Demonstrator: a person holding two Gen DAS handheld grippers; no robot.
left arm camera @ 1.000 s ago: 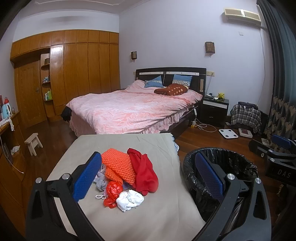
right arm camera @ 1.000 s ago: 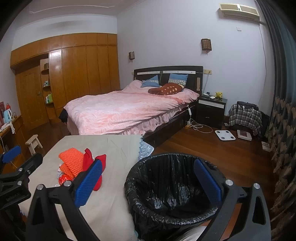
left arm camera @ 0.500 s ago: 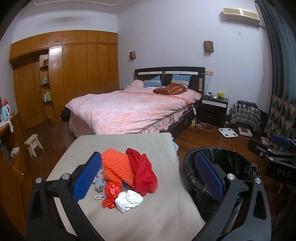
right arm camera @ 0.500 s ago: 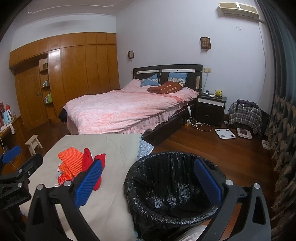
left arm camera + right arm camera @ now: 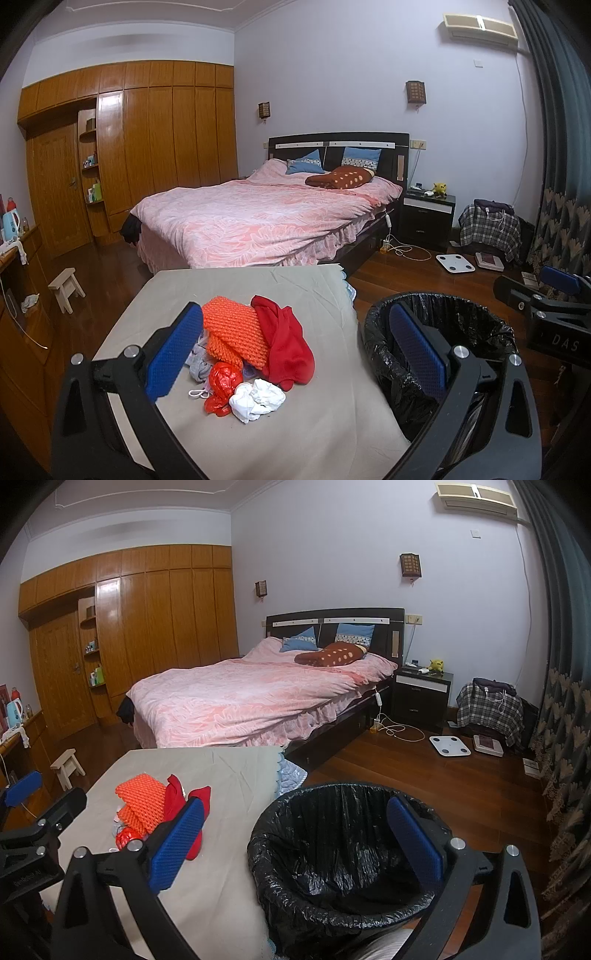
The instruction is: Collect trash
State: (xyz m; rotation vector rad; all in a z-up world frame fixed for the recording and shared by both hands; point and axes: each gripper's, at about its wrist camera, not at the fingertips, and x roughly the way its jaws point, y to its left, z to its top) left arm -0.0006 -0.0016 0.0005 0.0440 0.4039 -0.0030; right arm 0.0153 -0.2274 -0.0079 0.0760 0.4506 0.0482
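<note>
Hovering low over the grey-clothed worktop [image 5: 325, 435], the left gripper [image 5: 295, 354] has its blue-padded jaws spread wide apart with nothing between them; the right gripper [image 5: 295, 834] hangs the same way, jaws apart and empty, above the black-lined trash bin [image 5: 343, 853]. In the left wrist view the bin [image 5: 469, 332] stands just off the worktop's edge at 3 o'clock. The trash lies in a heap at the worktop's middle: nearest, a crumpled white wad [image 5: 257, 399] touching a red plastic bag [image 5: 222, 381] at its 9 o'clock, with a grey scrap [image 5: 198, 366] beyond. Behind them an orange knitted cloth [image 5: 236, 332] lies against a red cloth [image 5: 286, 341] at its 3 o'clock. Farther off at 12 o'clock stands a bed [image 5: 258, 218] with a pink cover, and a wooden wardrobe [image 5: 147, 147] at 10 o'clock
</note>
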